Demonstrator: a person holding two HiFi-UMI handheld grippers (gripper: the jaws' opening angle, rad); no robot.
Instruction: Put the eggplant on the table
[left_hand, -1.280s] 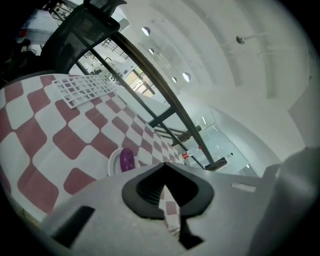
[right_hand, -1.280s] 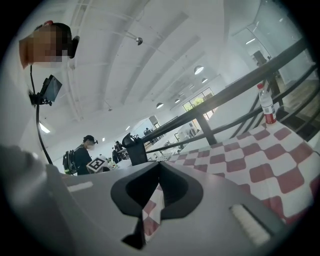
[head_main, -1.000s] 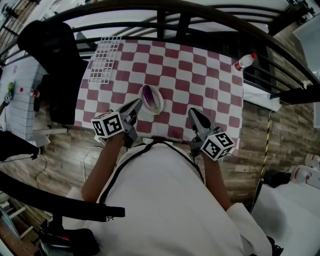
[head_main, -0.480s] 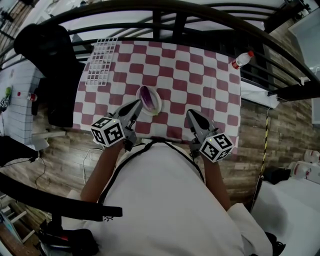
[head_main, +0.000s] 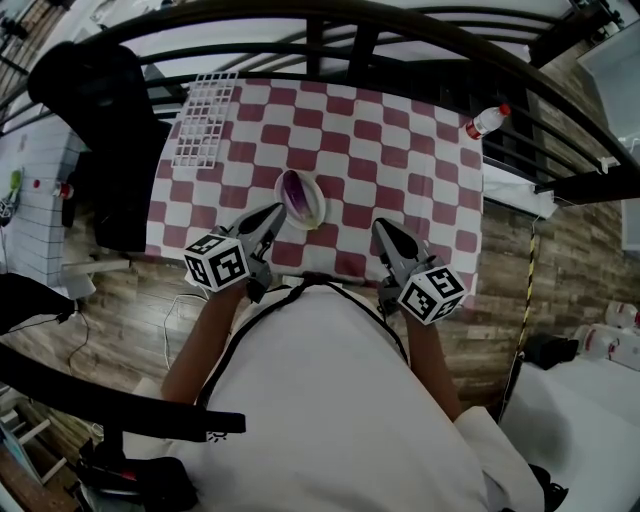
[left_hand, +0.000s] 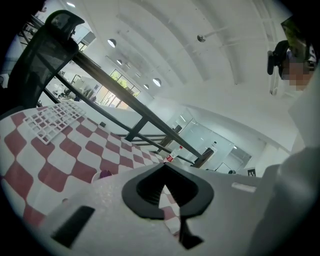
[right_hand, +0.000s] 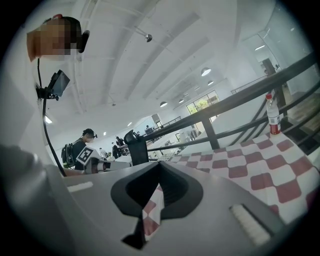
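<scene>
Sitting in a small white dish (head_main: 317, 208), the purple eggplant (head_main: 294, 190) lies near the front-middle of the tabletop (head_main: 400, 160), which is covered with a red-and-white checked cloth. The dish stands on the cloth, and the eggplant is inside it, not on the cloth itself.

The left hand-held gripper (head_main: 277, 210) hovers over the near edge of the tabletop with its tips just beside the dish, on the dish's near-left side. Whether they touch the rim cannot be told. In the left gripper view its jaws are pressed together with nothing between them, and only a sliver of the checked cloth shows through the slot behind the tips. A bit of the purple eggplant peeks over the jaw body on the left.

The right hand-held gripper (head_main: 379, 226) is held over the near edge too, off to the right and apart from the dish. Its jaws are likewise closed tip to tip and empty.

A white wire rack (head_main: 205, 118) lies flat at the far-left corner of the cloth. A clear bottle with a red cap (head_main: 487, 119) lies by the far-right corner. A black chair (head_main: 100, 110) stands off the left side, and a dark metal railing (head_main: 400, 30) runs along the far edge.
</scene>
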